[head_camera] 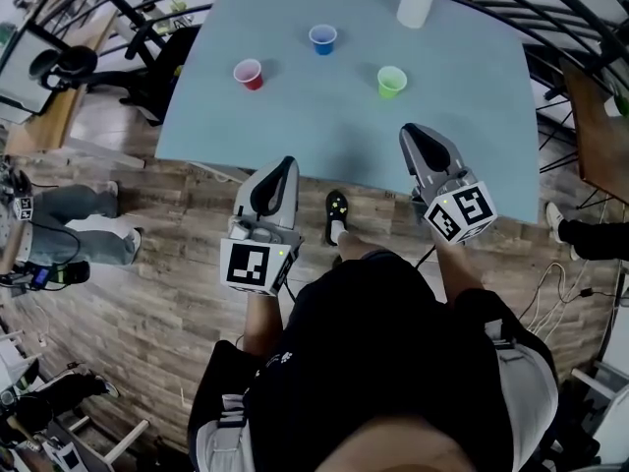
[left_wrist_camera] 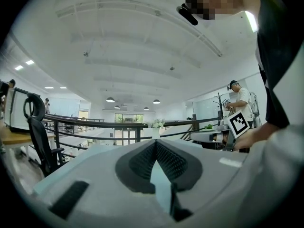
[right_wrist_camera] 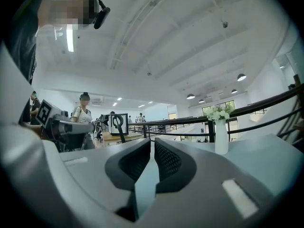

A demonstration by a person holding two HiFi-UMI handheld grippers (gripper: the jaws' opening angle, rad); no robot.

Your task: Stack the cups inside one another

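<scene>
Three small cups stand apart and upright on the pale blue table (head_camera: 462, 116): a red cup (head_camera: 249, 74) at the left, a blue cup (head_camera: 322, 38) farther back in the middle, and a green cup (head_camera: 391, 82) at the right. My left gripper (head_camera: 287, 163) is held level just short of the table's near edge, below the red cup, with its jaws shut (left_wrist_camera: 156, 142) and empty. My right gripper (head_camera: 409, 131) reaches over the near edge, short of the green cup, also shut (right_wrist_camera: 152, 141) and empty. Neither gripper view shows a cup.
A white vase (head_camera: 416, 3) with flowers stands at the table's far edge, and it also shows in the right gripper view as the vase (right_wrist_camera: 220, 137). Black railings (head_camera: 118, 8) curve round the table. An office chair (head_camera: 64, 67) and a seated person (head_camera: 59, 229) are at the left.
</scene>
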